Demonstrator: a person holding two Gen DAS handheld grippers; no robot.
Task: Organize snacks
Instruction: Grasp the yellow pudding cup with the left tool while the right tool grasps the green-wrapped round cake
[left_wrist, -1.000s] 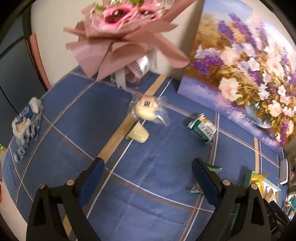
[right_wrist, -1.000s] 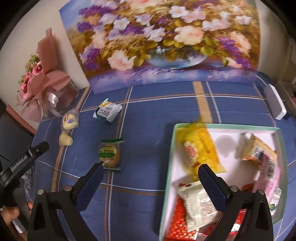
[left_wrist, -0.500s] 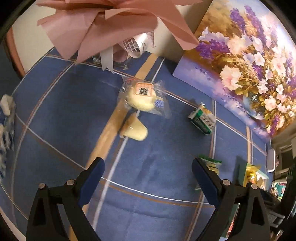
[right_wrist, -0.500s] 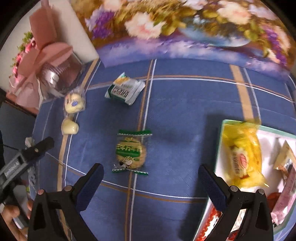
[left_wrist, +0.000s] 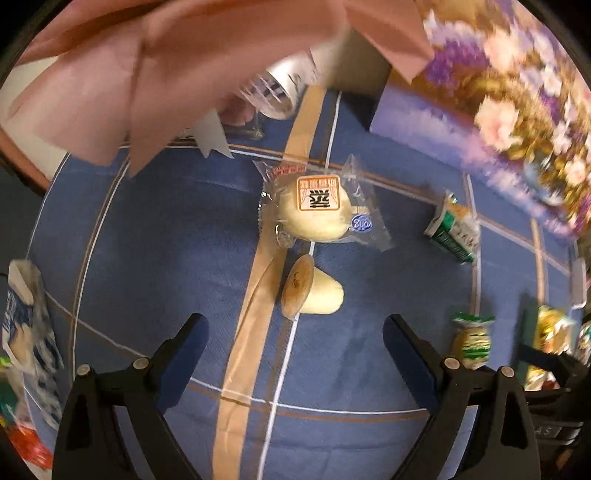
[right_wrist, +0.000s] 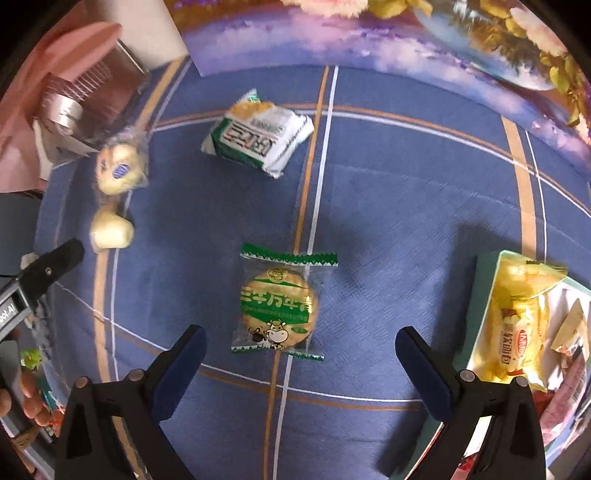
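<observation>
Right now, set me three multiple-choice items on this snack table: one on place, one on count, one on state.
1. Where is the round biscuit?
A. in the tray
B. on the blue cloth, ahead of the right tongs
C. under the bouquet

2. How many snacks lie loose on the cloth?
A. two
B. four
C. seven

3. How are the right tongs?
A. open, empty
B. shut on the biscuit
C. shut on a bun

Key: B, it lies on cloth beyond the tips; B, biscuit, green packet, wrapped bun, bare cake; A, jaws apart, nothing between.
</observation>
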